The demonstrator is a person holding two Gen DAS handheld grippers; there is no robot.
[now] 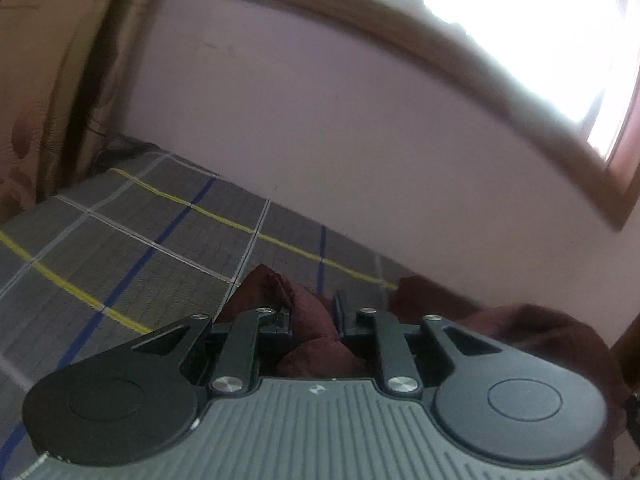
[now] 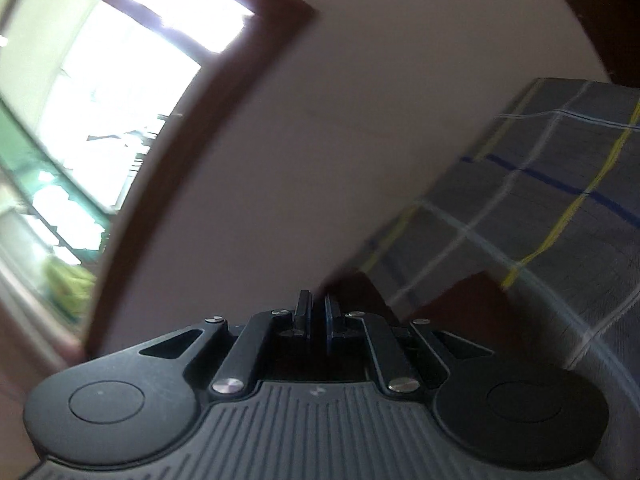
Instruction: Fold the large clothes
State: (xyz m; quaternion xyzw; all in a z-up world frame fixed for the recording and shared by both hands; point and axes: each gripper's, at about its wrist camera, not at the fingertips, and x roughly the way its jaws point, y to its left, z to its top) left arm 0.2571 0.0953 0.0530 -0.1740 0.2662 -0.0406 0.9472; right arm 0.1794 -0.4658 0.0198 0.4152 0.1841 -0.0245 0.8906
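A dark maroon garment [image 1: 312,312] is bunched between the fingers of my left gripper [image 1: 313,312], which is shut on it; more of the cloth [image 1: 540,328] trails off to the right, lifted above the bed. In the right wrist view my right gripper [image 2: 317,312] has its fingers nearly together, with maroon cloth [image 2: 460,304] running from the fingertips down to the right. The pinch itself is dark and blurred, but the fingers seem shut on the garment's edge.
A grey checked bedsheet [image 1: 140,240] with yellow, blue and white lines covers the bed; it also shows in the right wrist view [image 2: 540,200]. A pale wall [image 1: 320,120] and a wood-framed window [image 1: 520,20] stand behind. A patterned curtain [image 1: 40,80] hangs at left.
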